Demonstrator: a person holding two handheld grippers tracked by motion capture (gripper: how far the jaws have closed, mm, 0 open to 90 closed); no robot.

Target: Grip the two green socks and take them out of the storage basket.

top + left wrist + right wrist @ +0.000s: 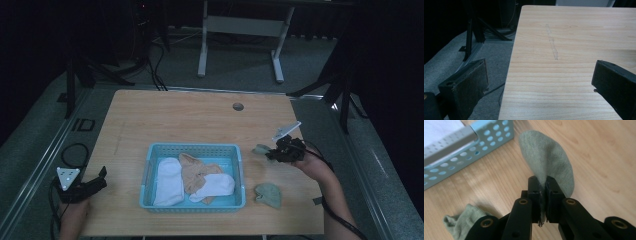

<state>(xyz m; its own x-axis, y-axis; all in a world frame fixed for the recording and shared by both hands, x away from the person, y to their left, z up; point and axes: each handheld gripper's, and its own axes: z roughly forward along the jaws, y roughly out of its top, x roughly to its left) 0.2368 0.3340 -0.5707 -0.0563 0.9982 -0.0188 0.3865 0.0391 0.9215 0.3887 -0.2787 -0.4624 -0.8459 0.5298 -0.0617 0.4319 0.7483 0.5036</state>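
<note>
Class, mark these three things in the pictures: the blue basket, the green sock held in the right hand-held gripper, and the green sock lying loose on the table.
blue basket point(149, 176): high view, left rim.
held green sock point(549, 157): right gripper view, mid-fabric.
loose green sock point(269, 194): high view, its middle.

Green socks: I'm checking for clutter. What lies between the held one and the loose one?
High view: bare tabletop separates the held sock from the loose sock.

Socks point(192, 181) in basket point(147, 172); two socks point(268, 194) right of it.

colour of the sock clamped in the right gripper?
Grey-green knit sock, pinched in the right gripper; clearest in the right gripper view.
</note>
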